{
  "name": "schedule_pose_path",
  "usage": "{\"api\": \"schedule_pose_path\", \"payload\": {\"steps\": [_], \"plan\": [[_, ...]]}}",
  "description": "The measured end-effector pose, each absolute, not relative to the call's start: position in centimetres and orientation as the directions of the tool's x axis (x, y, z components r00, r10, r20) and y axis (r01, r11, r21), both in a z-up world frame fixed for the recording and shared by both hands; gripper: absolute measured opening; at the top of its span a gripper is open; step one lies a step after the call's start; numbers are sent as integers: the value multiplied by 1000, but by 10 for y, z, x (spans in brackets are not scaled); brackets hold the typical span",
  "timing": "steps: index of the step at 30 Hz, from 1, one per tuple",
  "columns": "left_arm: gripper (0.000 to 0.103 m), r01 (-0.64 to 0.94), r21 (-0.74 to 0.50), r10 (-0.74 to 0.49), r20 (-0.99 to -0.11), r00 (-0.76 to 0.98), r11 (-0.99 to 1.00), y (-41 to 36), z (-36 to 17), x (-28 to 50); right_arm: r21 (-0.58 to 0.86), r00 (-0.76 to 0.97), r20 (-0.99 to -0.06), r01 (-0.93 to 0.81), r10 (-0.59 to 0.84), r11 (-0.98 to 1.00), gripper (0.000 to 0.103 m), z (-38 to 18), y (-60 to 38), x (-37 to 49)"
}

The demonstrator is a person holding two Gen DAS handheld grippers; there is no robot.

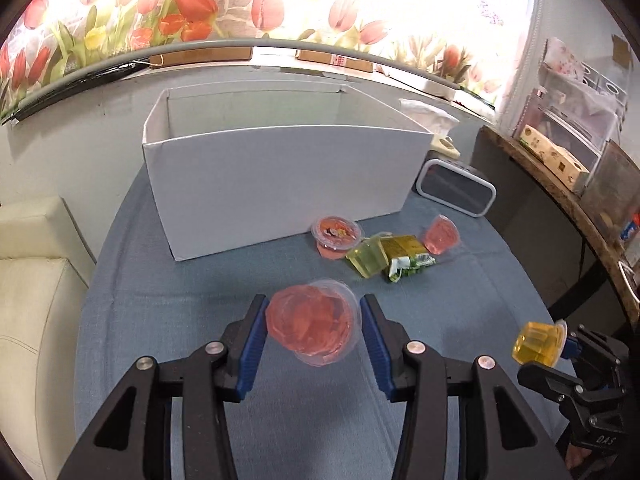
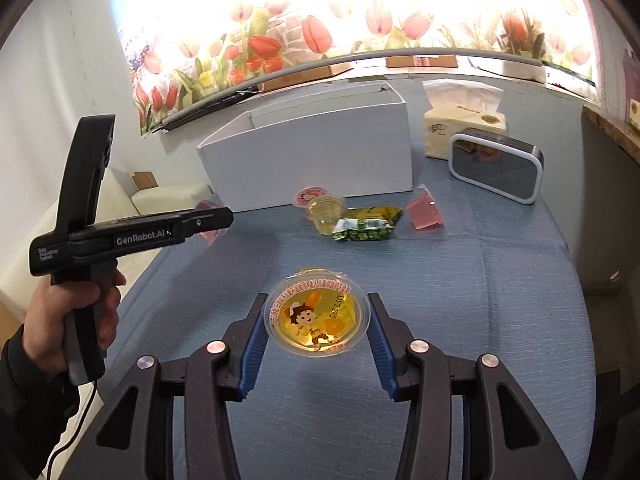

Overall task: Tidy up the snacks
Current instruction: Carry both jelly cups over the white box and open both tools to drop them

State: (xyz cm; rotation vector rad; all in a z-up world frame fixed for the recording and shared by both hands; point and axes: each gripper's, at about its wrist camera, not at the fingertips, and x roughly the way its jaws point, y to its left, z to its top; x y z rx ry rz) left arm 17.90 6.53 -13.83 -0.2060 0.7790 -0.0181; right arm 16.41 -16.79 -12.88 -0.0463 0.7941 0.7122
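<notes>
Left gripper (image 1: 314, 330) clamps a pink jelly cup (image 1: 314, 328) across its rim, held above the table's (image 1: 168, 280) near middle. Right gripper (image 2: 318, 320) clamps an orange jelly cup (image 2: 318, 314) the same way, lid facing me, off toward the right edge.

White box (image 1: 280, 184) sits open at the far side. Left on the cloth in front of its near wall: two more pink cups, a clear-yellow cup, a green packet (image 2: 362, 232) (all bunched together).

Judgement: cups are light, thin plastic, slick and squashy. The rim flange is the stiffest part, so I grip there and squeeze lightly. Foil lids could puncture. Packet is soft, so pinch an edge seam.
</notes>
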Motion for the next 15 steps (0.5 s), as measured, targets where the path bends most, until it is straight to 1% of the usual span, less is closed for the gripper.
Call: {"api": "schedule_pose_path", "payload": {"steps": [2,7,10,15], "plan": [[51,-58,-216,-111,-692,713,975,69,-138,174,218,482,-664,-606,571,765,51,-127,-166,162],[51,-44,-229,-123,-665,737,972,71,-122,167,219,478,-656,-620,584,753,51,-120,-159,166],[51,-33,-216,-115,-635,764,976,74,-101,173,214,482,-642,-635,597,743,51,-107,-149,180],[51,-13,-190,-101,-577,811,982,85,-55,204,191,517,-590,-657,620,729,51,-65,-120,228]]}}
